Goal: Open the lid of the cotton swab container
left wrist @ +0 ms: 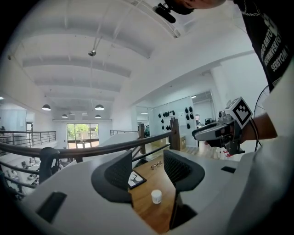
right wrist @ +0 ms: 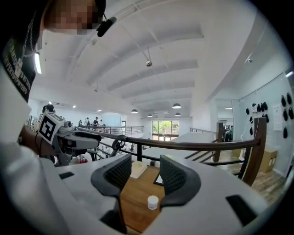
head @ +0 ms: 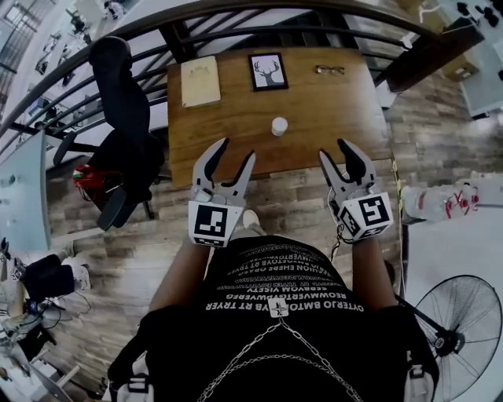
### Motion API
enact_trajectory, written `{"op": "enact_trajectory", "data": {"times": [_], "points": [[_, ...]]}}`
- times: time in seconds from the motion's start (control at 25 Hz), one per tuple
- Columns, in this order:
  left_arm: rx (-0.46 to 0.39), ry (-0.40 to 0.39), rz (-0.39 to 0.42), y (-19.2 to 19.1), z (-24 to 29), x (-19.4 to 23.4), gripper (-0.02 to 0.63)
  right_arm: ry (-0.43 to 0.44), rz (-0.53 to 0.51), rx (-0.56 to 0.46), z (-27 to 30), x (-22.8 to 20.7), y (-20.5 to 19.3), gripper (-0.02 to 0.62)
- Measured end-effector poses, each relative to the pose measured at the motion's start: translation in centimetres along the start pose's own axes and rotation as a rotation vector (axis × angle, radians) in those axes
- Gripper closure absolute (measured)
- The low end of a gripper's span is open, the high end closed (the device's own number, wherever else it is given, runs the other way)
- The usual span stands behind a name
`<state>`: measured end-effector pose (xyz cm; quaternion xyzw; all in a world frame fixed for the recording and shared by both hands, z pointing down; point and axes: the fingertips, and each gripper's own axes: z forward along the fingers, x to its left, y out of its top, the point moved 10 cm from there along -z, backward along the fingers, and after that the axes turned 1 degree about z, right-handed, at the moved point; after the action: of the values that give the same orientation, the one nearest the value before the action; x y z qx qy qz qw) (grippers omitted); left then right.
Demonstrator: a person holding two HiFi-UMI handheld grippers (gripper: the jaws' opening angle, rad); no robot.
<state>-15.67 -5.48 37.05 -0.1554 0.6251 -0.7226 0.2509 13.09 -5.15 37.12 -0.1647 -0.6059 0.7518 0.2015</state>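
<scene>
A small white round cotton swab container [head: 279,126] with its lid on stands on the wooden table [head: 236,129], near the middle. It also shows between the jaws in the left gripper view as the container [left wrist: 156,196] and in the right gripper view as the container [right wrist: 152,202], far ahead. My left gripper [head: 233,153] hangs open over the table's near edge, left of the container. My right gripper [head: 336,149] is open too, at the near right edge. Nothing sits between either pair of jaws.
A framed deer picture [head: 268,71], a pale notebook [head: 200,81] and a pair of glasses [head: 329,70] lie at the table's far side. A black office chair [head: 122,133] stands to the left, a dark railing [head: 236,20] runs behind, and a fan [head: 464,334] is at lower right.
</scene>
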Motion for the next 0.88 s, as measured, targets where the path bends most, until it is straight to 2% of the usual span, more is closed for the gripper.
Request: {"op": "enact_trajectory", "data": {"times": [0.36,0.68,0.88], "points": [[-0.015,-0.049,-0.014,-0.5,1.5,3.1,0.387,-0.03,-0.009,0.0,2.5,1.9,0.9,0.396],[0.022,-0.105,-0.014,-2.1,2.7,2.3,0.387,-0.072,0.01,0.008,1.7,1.5,0.2,0.394],[0.047,-0.105,-0.011,-3.1,3.4,1.5,0.386,-0.072,0.034,0.009,2.1,0.5,-0.8,0.394]]}}
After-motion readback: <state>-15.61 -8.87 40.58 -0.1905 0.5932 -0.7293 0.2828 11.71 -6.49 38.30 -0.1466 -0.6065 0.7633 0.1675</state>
